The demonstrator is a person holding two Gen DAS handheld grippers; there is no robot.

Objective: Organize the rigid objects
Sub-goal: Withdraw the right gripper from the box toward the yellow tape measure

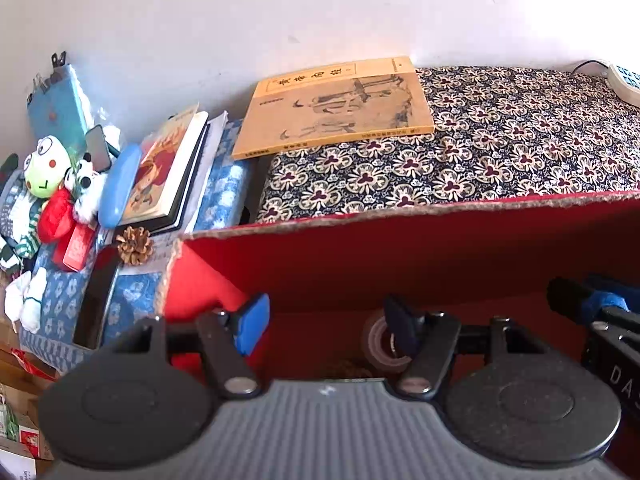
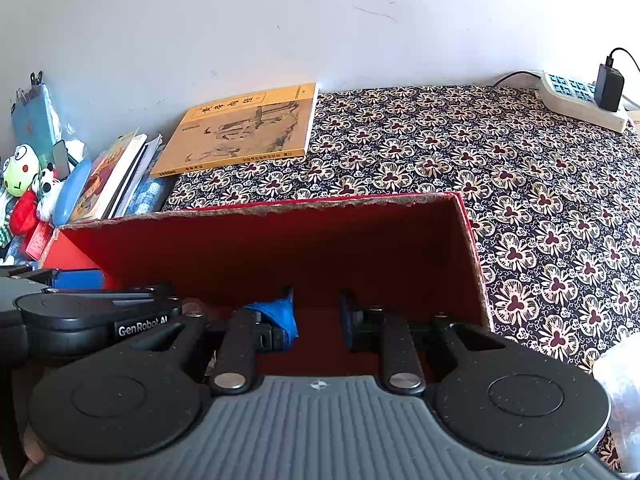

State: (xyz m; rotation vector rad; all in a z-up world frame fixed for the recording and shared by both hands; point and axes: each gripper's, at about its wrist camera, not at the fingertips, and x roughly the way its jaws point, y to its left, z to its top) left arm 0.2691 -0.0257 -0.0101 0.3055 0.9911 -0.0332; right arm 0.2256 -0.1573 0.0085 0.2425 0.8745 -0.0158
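An open red box (image 1: 400, 248) (image 2: 260, 248) stands on the patterned cloth, and both grippers reach down into it. My left gripper (image 1: 326, 330) is open, with nothing between its blue pads. A grey tape roll (image 1: 380, 346) lies on the box floor just behind its right finger, and something brown (image 1: 346, 368) lies beside the roll. My right gripper (image 2: 316, 318) is open too, with only the red floor showing in its gap. A pine cone (image 1: 135, 245) sits outside the box's left corner. A yellow book (image 1: 336, 106) (image 2: 240, 130) lies flat by the wall.
To the left stand leaning books (image 1: 164, 172), a blue glasses case (image 1: 120, 188) and plush toys (image 1: 44, 176). A power strip (image 2: 576, 100) with a charger lies far right. The flowered cloth (image 2: 540, 184) spreads to the right of the box. The left gripper's body (image 2: 80, 316) is close beside my right one.
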